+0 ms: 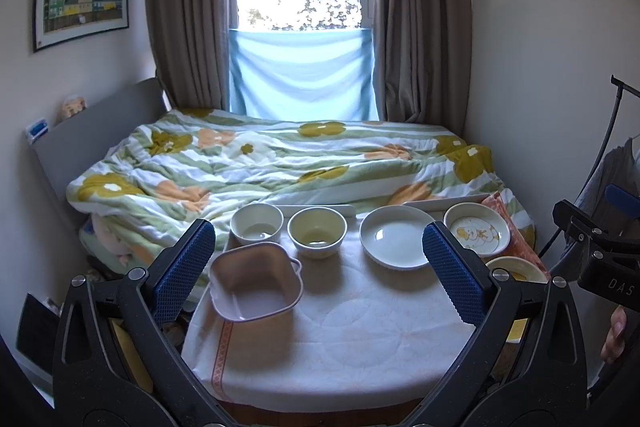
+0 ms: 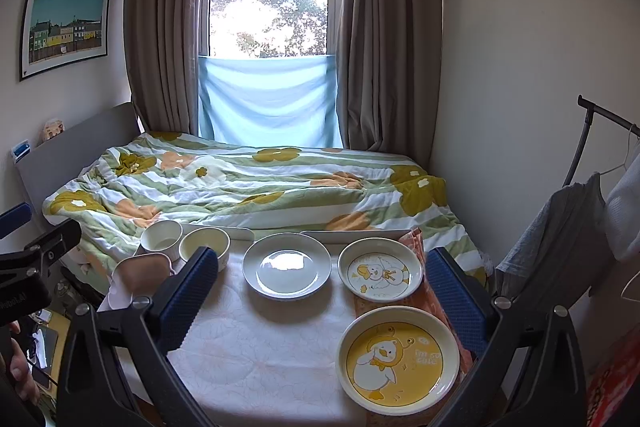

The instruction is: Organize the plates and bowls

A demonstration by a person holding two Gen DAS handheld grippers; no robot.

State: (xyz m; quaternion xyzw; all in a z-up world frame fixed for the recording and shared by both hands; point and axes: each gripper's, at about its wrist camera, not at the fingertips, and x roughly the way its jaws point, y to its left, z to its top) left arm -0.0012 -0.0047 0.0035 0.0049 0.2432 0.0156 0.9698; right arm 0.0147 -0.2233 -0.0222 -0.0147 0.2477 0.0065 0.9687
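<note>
Pink square bowl point(image 1: 256, 281) sits upright, tipped slightly, just beyond the left gripper's point(image 1: 316, 269) spread fingers; the yellow duck plate point(image 2: 398, 359) lies flat between the right gripper's point(image 2: 320, 291) parted, empty fingers.

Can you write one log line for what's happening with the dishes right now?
left gripper: open, holding nothing | right gripper: open, holding nothing | white-clothed table: three bowls left, three plates right, unstacked
</note>
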